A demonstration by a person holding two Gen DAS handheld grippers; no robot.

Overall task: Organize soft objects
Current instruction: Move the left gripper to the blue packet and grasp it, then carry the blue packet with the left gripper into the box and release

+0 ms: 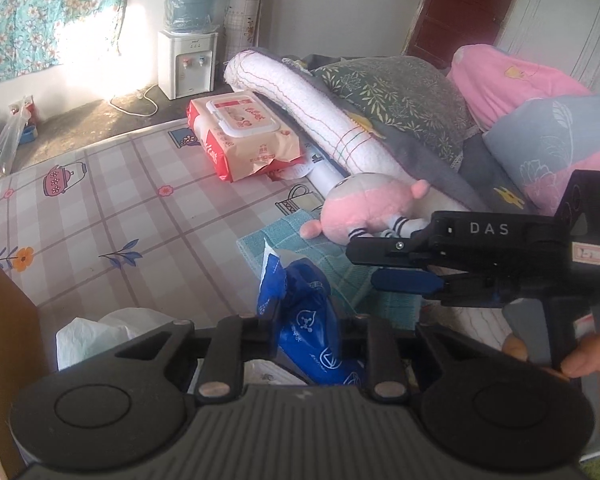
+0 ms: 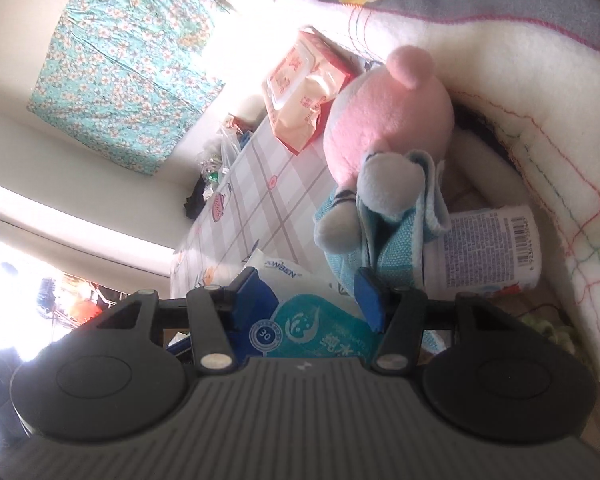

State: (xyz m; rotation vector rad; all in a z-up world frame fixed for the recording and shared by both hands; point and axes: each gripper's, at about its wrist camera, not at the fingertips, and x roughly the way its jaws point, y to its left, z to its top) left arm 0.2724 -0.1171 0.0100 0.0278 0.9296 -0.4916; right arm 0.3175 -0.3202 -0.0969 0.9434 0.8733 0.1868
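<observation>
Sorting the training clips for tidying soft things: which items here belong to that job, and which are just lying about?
Job:
blue tissue pack, in the left gripper
pink plush toy
teal cloth

Lying about:
water dispenser
white bottle
wet-wipes pack

One plush toy [image 1: 360,212] — three pillows [image 1: 400,92]

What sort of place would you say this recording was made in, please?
Most likely a bedroom at home: a bed with a patterned sheet, stacked pillows and a rolled blanket, plus a water dispenser against the wall.
</observation>
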